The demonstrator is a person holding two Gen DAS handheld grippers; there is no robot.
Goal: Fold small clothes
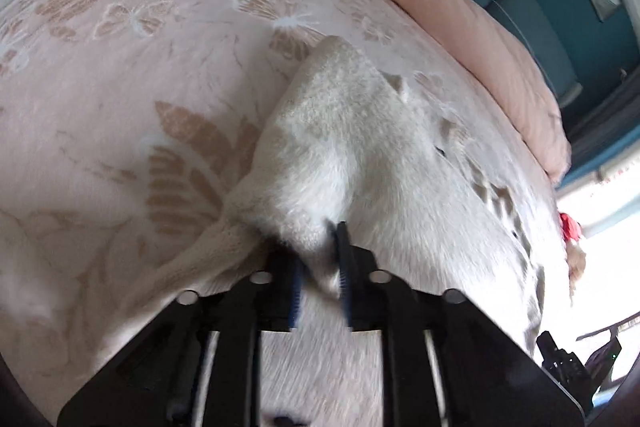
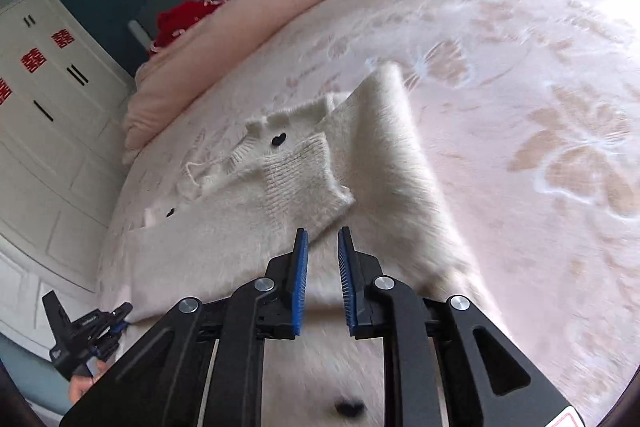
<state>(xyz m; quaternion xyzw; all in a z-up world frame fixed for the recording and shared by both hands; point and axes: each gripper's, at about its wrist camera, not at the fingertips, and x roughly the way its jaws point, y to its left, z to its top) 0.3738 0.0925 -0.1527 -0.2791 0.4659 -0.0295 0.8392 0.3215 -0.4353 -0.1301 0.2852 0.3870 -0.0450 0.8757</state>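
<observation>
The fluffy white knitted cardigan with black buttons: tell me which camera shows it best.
The right wrist view: the fluffy white knitted cardigan lies spread there, with its ribbed cuff, frilled edge and black buttons visible. The left wrist view shows only a blurred raised fold close up, running between the gripper's fingers.

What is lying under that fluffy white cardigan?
The cardigan lies on a pink bedspread with a beige butterfly pattern. The cardigan hides the part of the bedspread under it.

Both grippers (image 2: pixel 323 233) (image 1: pixel 320 227): black frames w/ silver screws, jaws w/ blue ribbed pads (image 2: pixel 301 283).
</observation>
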